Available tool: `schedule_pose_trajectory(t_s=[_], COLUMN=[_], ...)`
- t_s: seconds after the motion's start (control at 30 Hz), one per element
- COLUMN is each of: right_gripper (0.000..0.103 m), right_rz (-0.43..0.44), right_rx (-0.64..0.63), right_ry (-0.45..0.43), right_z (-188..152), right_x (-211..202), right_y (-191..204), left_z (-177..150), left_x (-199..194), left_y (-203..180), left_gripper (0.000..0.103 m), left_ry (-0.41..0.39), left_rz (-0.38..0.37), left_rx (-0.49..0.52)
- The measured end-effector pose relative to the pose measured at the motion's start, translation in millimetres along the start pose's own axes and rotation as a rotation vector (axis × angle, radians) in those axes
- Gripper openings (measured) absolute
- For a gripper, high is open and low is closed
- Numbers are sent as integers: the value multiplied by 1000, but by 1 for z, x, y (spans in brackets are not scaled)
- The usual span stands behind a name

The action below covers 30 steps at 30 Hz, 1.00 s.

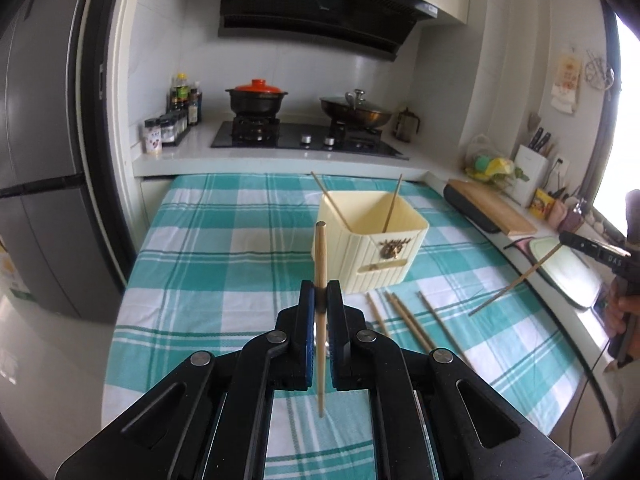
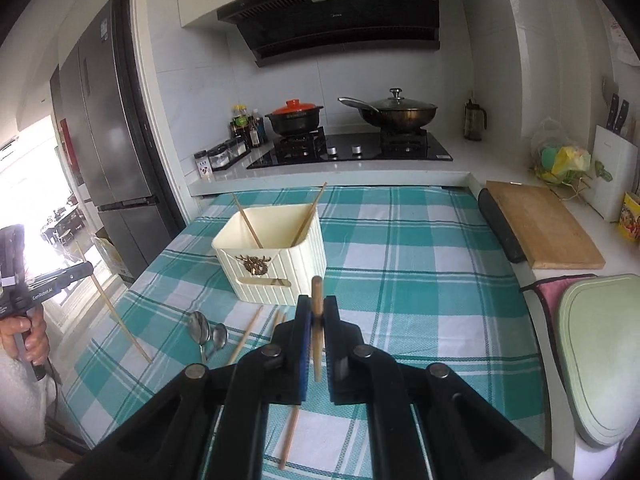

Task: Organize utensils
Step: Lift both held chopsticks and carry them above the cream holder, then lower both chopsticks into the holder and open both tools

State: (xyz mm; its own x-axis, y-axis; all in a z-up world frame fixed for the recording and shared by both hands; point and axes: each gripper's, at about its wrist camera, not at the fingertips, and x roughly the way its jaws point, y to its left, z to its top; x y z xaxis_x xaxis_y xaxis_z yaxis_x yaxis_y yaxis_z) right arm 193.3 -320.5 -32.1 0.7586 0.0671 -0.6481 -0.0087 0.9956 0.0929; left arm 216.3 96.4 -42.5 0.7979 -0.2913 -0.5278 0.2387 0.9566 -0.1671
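My left claw (image 1: 321, 300) and right claw (image 2: 317, 312) each clench an upright chopstick (image 1: 320, 256), with the cream utensil box (image 1: 370, 240) just beyond, nearer my right.

Checked tablecloth (image 2: 420, 280) — box (image 2: 276, 268), chopsticks (image 1: 404, 316), spoons (image 2: 206, 330)

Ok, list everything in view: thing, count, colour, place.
box: one, cream, on the cloth, two chopsticks leaning inside
held chopsticks: two, wood, one in each gripper
loose chopsticks: several, wood, on the cloth near the box
spoons: two, metal, on the cloth
cloth: one, teal-white check, over the table
clay pot: one, black with orange lid, on the hob
wok: one, dark, lidded, on the hob
board: one, wood, right counter
left gripper: black, jaws shut on a chopstick
right gripper: black, jaws shut on a chopstick
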Motion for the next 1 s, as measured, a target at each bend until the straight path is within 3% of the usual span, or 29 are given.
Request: schedule_pose_trajectory(t_s=[0.17,0.57,0.8,1.0], right_gripper=[6,6,6,6], right_rz=[-1,19,11,27], right_rx=[-21,-30,-86,-72], right_ry=[-72,-81,-137,-220], right_z=[9,25,71,126], right_x=[-19,-30,-16,19], right_y=[12,16,28,38], left_z=[7,24,88,150], left_x=[-16,-27,-22,21], left_y=[-11,-26,-42,-56], left_gripper=[4,4,4,4], left_ry=[-44,-65,-163,-257], left_rz=[-13,-44,-58,-5], left_rx=[16,53,86,84])
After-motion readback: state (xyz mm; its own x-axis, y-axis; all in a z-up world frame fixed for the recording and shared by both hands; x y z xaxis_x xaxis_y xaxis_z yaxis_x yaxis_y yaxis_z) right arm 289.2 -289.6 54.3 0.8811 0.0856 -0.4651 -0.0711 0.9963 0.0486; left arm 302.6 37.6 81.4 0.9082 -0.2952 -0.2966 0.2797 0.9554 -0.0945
